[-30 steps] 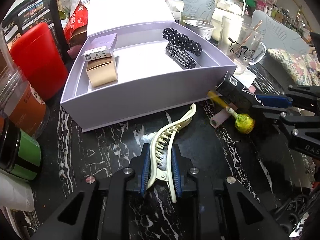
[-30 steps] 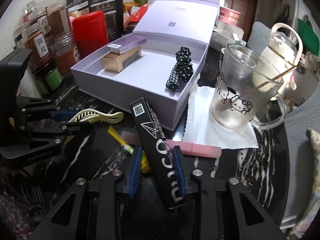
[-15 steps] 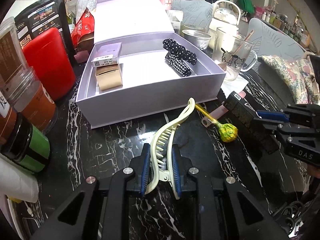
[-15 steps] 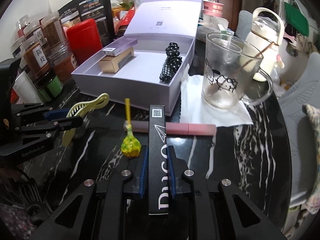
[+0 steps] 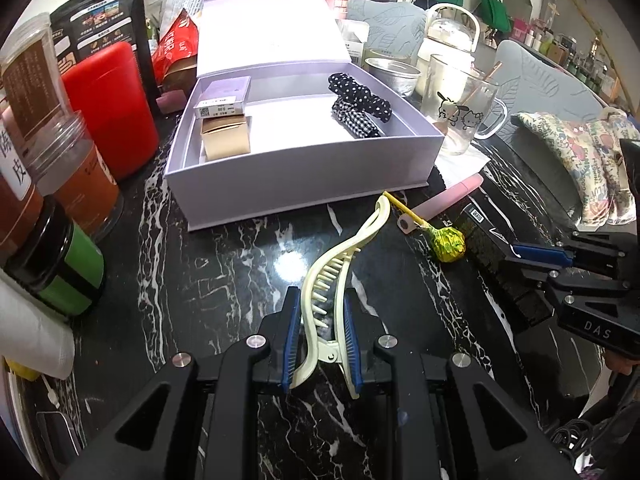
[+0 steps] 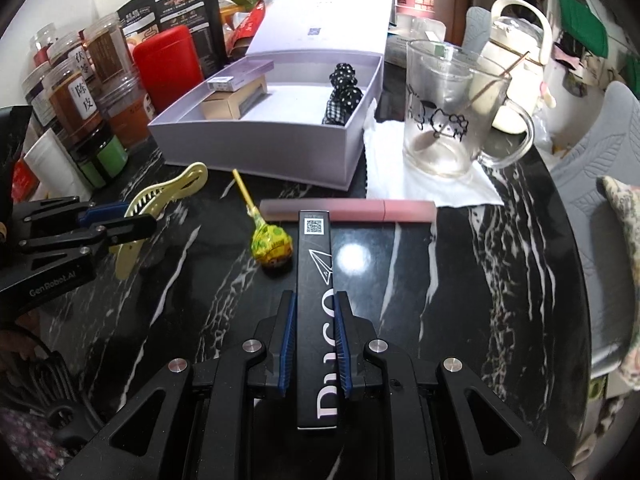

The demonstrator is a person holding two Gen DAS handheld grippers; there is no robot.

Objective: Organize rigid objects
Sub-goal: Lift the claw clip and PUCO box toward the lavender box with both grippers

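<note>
Black marble table [image 6: 500, 280] ahead, my left gripper [image 5: 320, 332] clamps the cream hair clip [image 5: 336, 280], my right gripper [image 6: 314, 340] the slim black box [image 6: 316, 300]; I'd clear the lilac box [image 6: 256, 148] wall first.

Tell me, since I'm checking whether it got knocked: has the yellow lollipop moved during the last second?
Yes. In the right wrist view the lollipop lay hidden behind the black box; now it sits clear on its left, stick toward the lavender box.
</note>
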